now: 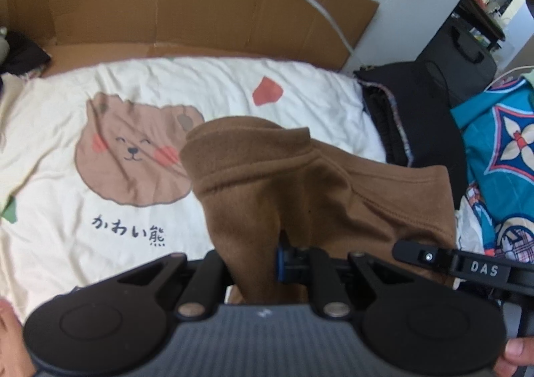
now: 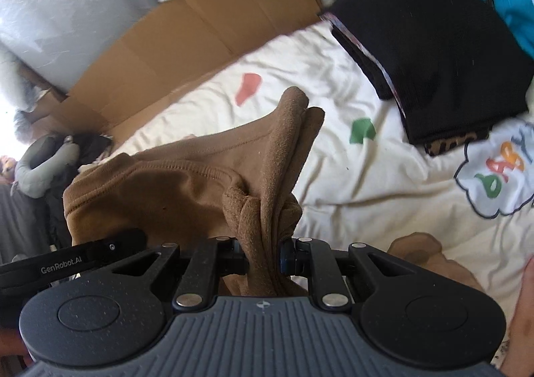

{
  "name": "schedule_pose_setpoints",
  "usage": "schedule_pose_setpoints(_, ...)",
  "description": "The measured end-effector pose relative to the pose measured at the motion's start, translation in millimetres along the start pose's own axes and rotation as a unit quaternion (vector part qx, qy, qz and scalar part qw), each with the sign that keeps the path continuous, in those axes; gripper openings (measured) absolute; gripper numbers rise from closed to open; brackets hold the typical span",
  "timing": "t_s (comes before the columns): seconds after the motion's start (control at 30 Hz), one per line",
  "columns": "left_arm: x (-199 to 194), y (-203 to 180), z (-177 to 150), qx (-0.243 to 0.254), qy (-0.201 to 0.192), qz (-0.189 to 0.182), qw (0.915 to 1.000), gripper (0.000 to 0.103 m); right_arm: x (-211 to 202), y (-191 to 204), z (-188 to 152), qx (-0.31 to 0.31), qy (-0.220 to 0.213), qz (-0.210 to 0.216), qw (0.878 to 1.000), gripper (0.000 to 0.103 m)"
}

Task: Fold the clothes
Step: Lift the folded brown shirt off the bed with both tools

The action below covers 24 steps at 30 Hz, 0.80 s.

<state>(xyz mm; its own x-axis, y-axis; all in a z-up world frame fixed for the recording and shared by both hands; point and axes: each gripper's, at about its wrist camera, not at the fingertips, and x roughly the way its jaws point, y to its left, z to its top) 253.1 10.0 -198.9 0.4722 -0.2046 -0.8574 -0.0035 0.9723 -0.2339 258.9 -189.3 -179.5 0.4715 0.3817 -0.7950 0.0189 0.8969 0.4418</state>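
Note:
A brown fleece garment (image 1: 300, 183) hangs between both grippers above a cream bedspread (image 1: 83, 230) printed with a bear face. My left gripper (image 1: 257, 263) is shut on a bunched edge of it, cloth pinched between the jaws. The other gripper's black arm (image 1: 467, 265) shows at the right in the left wrist view. In the right wrist view the same brown garment (image 2: 187, 186) rises in a fold over my right gripper (image 2: 263, 260), which is shut on a gathered wad of the cloth. The garment's lower part is hidden below the grippers.
A folded black garment (image 2: 434, 53) lies on the bedspread (image 2: 367, 176) at the right, over a leopard-print piece (image 2: 457, 143). A teal patterned cloth (image 1: 500, 143) lies further right. Flattened cardboard (image 1: 200, 6) stands behind the bed. A dark suitcase (image 1: 460, 56) stands at the far right.

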Motion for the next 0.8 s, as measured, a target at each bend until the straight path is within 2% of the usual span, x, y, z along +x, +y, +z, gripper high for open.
schedule_pose_setpoints(0.37,-84,-31,19,0.016,-0.071,-0.001,0.9973,0.011,-93,44,23,-0.052,-0.067,0.021,0.996,0.014)
schedule_pose_setpoints(0.57,-127,-47,37,0.014,-0.113,-0.01,0.9934,0.011,-143,64,45,-0.078,-0.103,0.03,0.991,0.014)
schedule_pose_setpoints(0.8,-183,-73,62,0.036,-0.162,-0.005,0.9861,0.011,-200,86,72,-0.11,-0.133,0.04,0.984,0.014)
